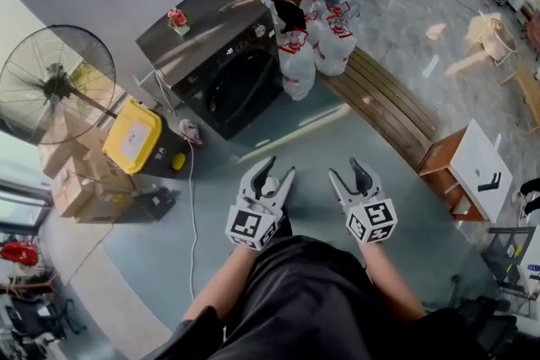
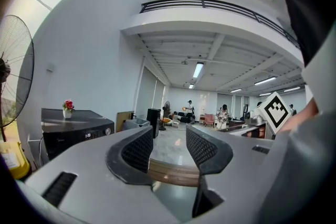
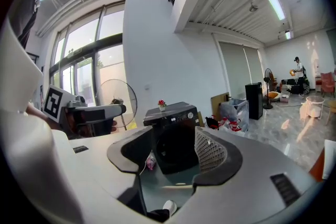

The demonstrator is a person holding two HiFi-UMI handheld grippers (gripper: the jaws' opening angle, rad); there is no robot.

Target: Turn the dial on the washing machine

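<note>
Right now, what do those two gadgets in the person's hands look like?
Both the left gripper and right gripper are pale grey, with two curved, dark-edged jaws and textured pads. Each carries a white cube printed with black square markers. The person wears black clothing; forearms are unsleeved.

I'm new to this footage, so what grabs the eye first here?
A black washing machine stands ahead, a small flower pot on top. A big fan and a yellow-lidded box stand to its left. Nearer, the left hand-held gripper and right hand-held gripper are open and empty.
</note>
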